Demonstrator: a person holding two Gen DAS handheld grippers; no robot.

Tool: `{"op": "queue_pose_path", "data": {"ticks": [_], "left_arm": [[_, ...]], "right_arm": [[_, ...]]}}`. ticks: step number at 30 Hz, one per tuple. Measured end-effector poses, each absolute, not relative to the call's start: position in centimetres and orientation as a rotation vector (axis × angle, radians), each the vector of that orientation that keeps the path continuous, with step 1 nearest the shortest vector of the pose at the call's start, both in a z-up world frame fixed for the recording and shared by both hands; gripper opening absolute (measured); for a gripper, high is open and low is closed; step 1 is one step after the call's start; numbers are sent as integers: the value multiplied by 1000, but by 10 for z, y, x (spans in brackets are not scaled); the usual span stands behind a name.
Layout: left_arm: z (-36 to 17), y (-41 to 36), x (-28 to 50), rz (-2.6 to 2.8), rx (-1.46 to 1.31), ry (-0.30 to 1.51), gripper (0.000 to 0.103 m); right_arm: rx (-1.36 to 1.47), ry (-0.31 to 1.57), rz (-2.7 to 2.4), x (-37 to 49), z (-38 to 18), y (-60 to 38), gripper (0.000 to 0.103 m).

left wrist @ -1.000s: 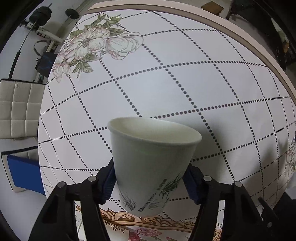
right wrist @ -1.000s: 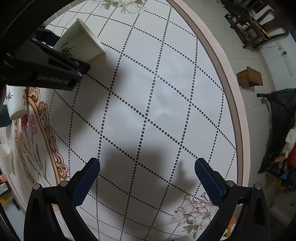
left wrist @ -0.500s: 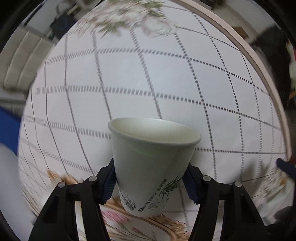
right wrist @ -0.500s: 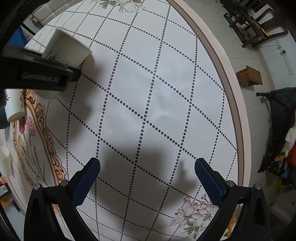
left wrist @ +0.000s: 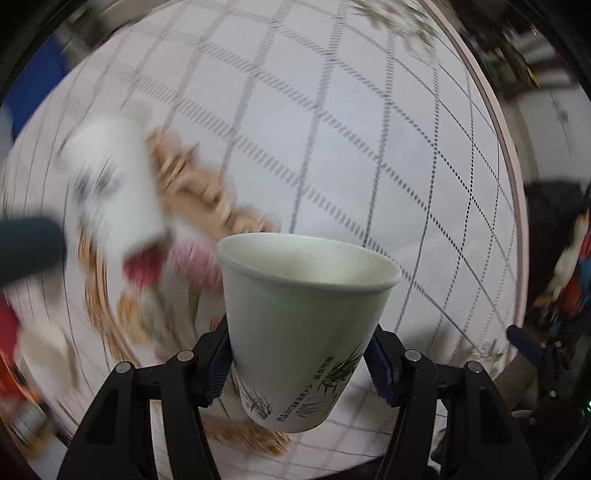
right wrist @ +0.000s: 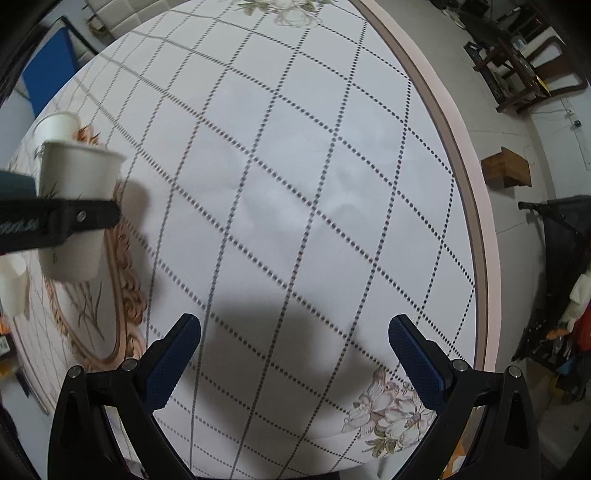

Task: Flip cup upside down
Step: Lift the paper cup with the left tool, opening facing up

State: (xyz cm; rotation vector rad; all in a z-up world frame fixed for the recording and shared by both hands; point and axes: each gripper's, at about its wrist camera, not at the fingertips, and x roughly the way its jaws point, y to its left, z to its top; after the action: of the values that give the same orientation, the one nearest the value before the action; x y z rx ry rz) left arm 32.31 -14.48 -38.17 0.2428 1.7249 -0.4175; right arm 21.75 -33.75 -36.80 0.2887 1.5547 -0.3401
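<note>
Left tongs: left gripper point(left wrist: 301, 363) clenched on the white paper cup with green grass print point(left wrist: 303, 332); blue pads pressed against both sides of its lower wall
Cup: mouth up, tilted slightly; held in the air above the table, not touching it; in the right wrist view the same cup point(right wrist: 75, 206) showed at far left with a black finger across its middle
Right tongs: right gripper point(right wrist: 295, 349) released, blue pads wide apart, nothing between them; it hung over a bare stretch of cloth, its shadow below
Table: round table with a white cloth of dotted diamond lines and a pink rim point(right wrist: 476, 236); gold scroll border with pink flowers point(left wrist: 192, 206) beneath and behind the held cup, heavily blurred
Farther left: a second white paper cup point(left wrist: 110, 192) on the cloth, blurred; whether upright or flipped, could not tell
Far edge: printed flower cluster point(right wrist: 291, 9) on the cloth
Beyond table: brown wooden box point(right wrist: 506, 168) on the pale floor; dark wooden chairs point(right wrist: 517, 70) farther off
</note>
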Motion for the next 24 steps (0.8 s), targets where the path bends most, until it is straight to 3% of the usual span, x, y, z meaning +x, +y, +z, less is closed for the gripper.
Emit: {"op": "queue_pose_path", "data": {"ticks": [9, 24], "left_arm": [[-376, -64, 248, -189, -94, 1772, 61], [-404, -55, 249, -153, -76, 1737, 61]], "right_arm": [[201, 1568, -258, 182, -369, -291, 103], [176, 1588, -299, 163, -385, -264, 103]]}}
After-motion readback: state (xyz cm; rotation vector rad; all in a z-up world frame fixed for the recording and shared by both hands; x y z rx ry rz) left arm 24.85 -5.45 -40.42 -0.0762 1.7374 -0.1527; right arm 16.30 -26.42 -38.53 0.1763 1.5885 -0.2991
